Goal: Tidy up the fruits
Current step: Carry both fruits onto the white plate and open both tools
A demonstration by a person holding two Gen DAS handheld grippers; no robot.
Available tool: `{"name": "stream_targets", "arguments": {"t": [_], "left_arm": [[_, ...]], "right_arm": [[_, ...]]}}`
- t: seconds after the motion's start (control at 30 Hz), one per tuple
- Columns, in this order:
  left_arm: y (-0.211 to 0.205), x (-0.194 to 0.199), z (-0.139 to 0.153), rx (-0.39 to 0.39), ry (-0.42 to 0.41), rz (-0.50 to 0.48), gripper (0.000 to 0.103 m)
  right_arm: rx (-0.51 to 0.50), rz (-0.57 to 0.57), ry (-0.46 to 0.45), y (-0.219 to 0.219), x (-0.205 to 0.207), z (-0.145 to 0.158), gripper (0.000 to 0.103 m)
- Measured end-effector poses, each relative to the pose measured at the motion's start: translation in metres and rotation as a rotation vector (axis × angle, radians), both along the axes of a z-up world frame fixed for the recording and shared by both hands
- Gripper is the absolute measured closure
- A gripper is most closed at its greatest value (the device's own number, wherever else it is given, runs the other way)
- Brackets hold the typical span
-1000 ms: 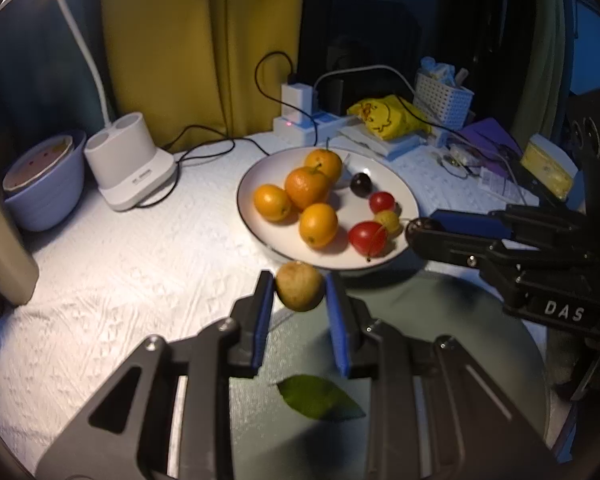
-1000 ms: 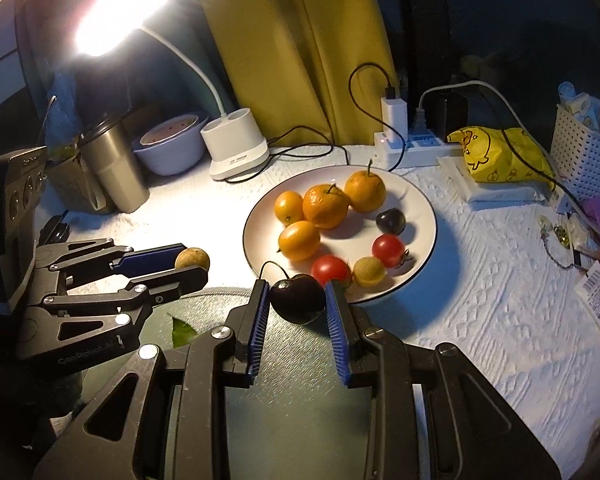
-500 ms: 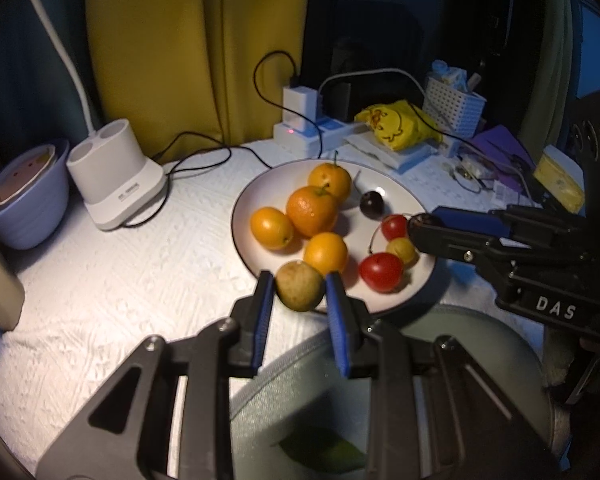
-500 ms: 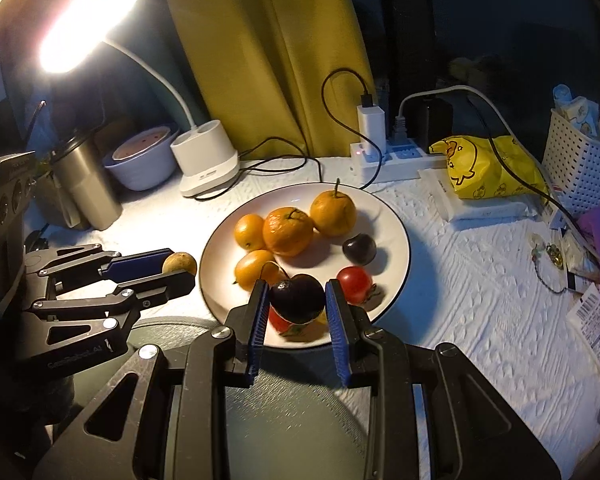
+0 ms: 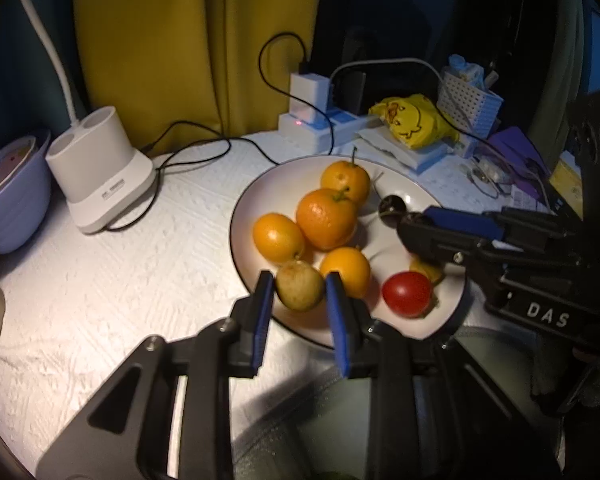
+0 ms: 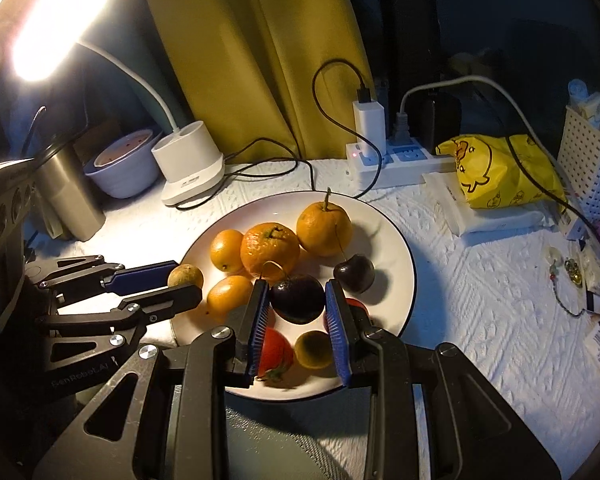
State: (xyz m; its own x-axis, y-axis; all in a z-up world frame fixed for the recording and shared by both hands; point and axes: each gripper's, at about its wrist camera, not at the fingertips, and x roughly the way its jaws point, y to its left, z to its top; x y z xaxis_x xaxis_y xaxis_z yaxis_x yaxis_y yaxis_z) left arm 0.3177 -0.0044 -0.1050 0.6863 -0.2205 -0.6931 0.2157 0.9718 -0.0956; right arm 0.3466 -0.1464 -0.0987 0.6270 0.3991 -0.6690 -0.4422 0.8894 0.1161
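A white plate (image 5: 396, 188) (image 6: 396, 240) holds several oranges (image 5: 326, 218) (image 6: 270, 248), red tomatoes (image 5: 407, 294) (image 6: 275, 350), a dark cherry (image 6: 354, 273) and a small yellow fruit (image 6: 313, 349). My left gripper (image 5: 300, 294) is shut on a small brownish-green fruit (image 5: 300, 291) (image 6: 185, 276) over the plate's near left rim. My right gripper (image 6: 297, 298) is shut on a dark cherry with a stem (image 6: 297, 298), above the plate's front part. In the left wrist view the right gripper reaches in from the right, its held cherry hidden.
A white lamp base (image 5: 100, 172) (image 6: 190, 168) and a lilac bowl (image 5: 8, 196) stand at the left, a metal cup (image 6: 68, 196) beside them. A power strip with cables (image 6: 396, 160), a yellow bag (image 6: 500, 172) and a white basket (image 5: 468, 100) lie behind. A grey-green round mat (image 6: 260, 440) is under the grippers.
Both grippers have moved forward from over the grey-green mat to over the plate, each still holding its fruit. The green leaf on the mat has dropped out of view.
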Motion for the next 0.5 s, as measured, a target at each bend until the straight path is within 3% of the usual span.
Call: {"name": "stream_targets", "arguments": {"t": [0.5], "left_arm": [[-0.002,-0.006,0.011,-0.012,-0.015,0.007,0.072]], "right_arm": [[-0.014,0.004,0.02,0.004,0.003,-0.004,0.072]]}}
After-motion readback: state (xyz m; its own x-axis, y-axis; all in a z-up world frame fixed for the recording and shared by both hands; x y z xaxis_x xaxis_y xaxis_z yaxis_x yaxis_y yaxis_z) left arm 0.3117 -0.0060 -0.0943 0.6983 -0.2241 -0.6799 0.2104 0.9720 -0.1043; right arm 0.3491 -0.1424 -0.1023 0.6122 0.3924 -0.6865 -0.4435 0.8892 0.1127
